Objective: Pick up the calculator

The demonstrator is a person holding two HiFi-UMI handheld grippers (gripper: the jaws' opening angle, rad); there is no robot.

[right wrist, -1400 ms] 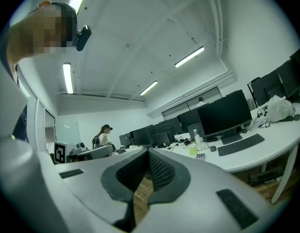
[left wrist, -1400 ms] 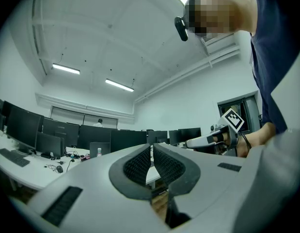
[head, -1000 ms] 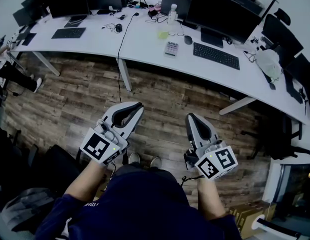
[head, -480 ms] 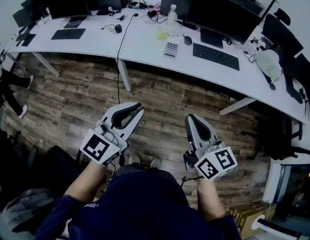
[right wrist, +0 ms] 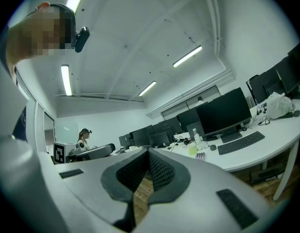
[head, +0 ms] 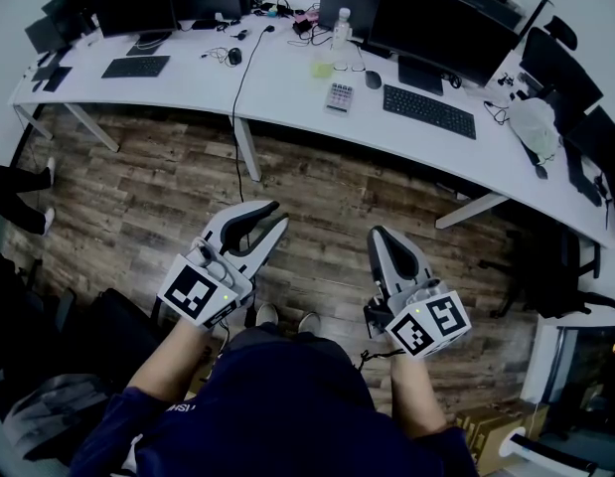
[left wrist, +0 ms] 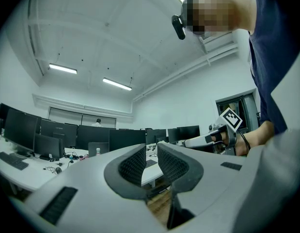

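The calculator (head: pixel 340 96), small and grey with rows of keys, lies on the long white desk (head: pixel 287 92) well ahead of both grippers; in the right gripper view the calculator (right wrist: pixel 200 156) sits by a yellow-green cup. My left gripper (head: pixel 278 214) hangs over the wooden floor, far short of the desk, its jaws opening with nothing between them. In the left gripper view the left gripper (left wrist: pixel 151 146) shows a narrow gap between its pads. My right gripper (head: pixel 377 233) is level beside it, and the right gripper (right wrist: pixel 149 151) has its tips together, empty.
A black keyboard (head: pixel 429 111), a mouse (head: pixel 374 79), a clear bottle (head: pixel 342 25) and a large monitor (head: pixel 441 33) surround the calculator. A cable (head: pixel 235 117) hangs off the desk's front edge. Office chairs (head: pixel 560 68) stand at the right. A person's legs (head: pixel 14 182) show at the left edge.
The left gripper's jaws have parted from shut to a small gap. The right gripper has not moved. The person's legs at the left edge have shifted further out of view.
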